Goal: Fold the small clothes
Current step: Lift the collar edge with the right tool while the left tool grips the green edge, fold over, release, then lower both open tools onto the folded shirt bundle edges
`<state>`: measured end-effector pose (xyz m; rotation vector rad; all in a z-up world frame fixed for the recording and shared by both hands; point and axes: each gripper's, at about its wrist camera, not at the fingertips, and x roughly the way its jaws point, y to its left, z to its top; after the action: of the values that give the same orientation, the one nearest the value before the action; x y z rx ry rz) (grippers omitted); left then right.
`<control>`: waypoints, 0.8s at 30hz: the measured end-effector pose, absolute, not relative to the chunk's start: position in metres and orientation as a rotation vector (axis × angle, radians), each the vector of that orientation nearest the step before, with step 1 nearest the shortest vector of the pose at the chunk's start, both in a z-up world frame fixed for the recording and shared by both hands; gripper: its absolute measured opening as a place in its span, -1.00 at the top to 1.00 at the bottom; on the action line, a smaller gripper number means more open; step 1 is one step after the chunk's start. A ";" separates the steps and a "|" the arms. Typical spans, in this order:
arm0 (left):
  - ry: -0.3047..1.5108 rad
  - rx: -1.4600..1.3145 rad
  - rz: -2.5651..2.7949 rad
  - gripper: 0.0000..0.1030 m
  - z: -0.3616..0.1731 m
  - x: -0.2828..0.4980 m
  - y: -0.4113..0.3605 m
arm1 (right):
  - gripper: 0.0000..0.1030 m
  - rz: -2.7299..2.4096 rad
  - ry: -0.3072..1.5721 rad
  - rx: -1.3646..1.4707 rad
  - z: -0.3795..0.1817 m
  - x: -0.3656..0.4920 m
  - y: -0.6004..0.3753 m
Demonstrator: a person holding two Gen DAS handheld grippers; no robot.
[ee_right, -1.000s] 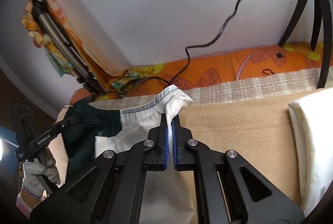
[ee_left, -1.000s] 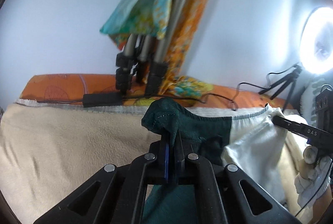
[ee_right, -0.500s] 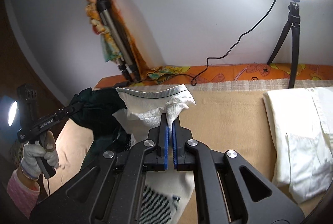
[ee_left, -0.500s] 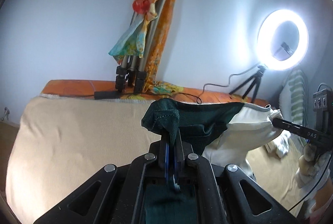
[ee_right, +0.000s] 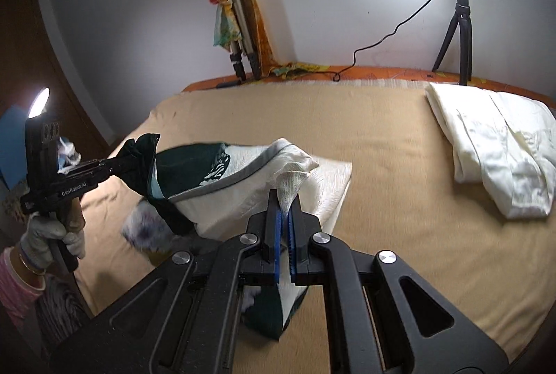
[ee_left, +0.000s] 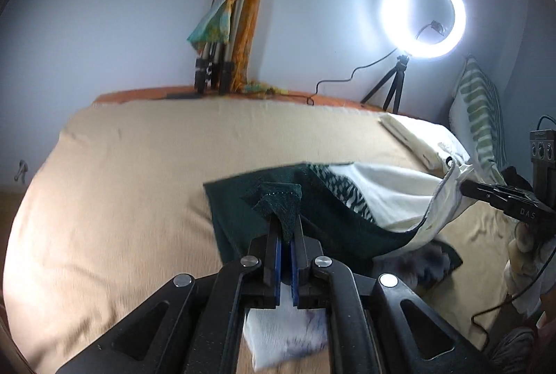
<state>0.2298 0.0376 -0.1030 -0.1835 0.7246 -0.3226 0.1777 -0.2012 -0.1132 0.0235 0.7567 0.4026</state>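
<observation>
Both grippers clamp one garment (ee_right: pixel 264 179) — a small green-and-cream piece with a zebra patch, held up over the tan blanket (ee_right: pixel 382 165) on the bed. The left gripper (ee_left: pixel 285 235) is pinched tight on the dark green corner; the right gripper (ee_right: pixel 285 217) is pinched tight on the cream corner. Between them the cloth sags, its far part already draped on the blanket, and a white-purple cloth (ee_left: pixel 288 335) lies underneath near the person.

The step looks like laying the top edge down or over for a fold. To do it well: keep both corners level and pulled apart enough to take out the sag, lower together, let the hanging edge land straight before letting go. If one side drops first, the green half will likely bunch — it is already creased near the left grip. Watch the cloth underneath; it could get dragged along. A folded cream piece (ee_right: pixel 497 144) sits well apart, on the right.
</observation>
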 end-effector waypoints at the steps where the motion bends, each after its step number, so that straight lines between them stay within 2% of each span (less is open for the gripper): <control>1: 0.726 -0.187 -0.324 0.97 -0.107 0.225 0.039 | 0.91 0.399 0.749 0.007 -0.116 0.171 -0.200; 5: 0.741 -0.159 -0.329 0.97 -0.119 0.206 0.042 | 0.91 0.366 0.744 -0.036 -0.126 0.153 -0.200; 11: 0.741 -0.114 -0.340 0.81 -0.124 0.173 0.052 | 0.84 0.347 0.736 -0.109 -0.127 0.127 -0.205; 15: 0.731 -0.140 -0.351 0.72 -0.125 0.150 0.070 | 0.70 0.371 0.745 -0.099 -0.124 0.105 -0.215; 19: 0.710 -0.157 -0.349 0.55 -0.122 0.133 0.083 | 0.33 0.363 0.742 0.013 -0.122 0.097 -0.238; 24: 0.702 -0.192 -0.337 0.43 -0.117 0.140 0.088 | 0.32 0.357 0.781 0.200 -0.124 0.119 -0.263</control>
<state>0.1395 0.0879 -0.1166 -0.1922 0.7018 -0.3365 0.1193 -0.2627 -0.1243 0.2003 0.7807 0.3572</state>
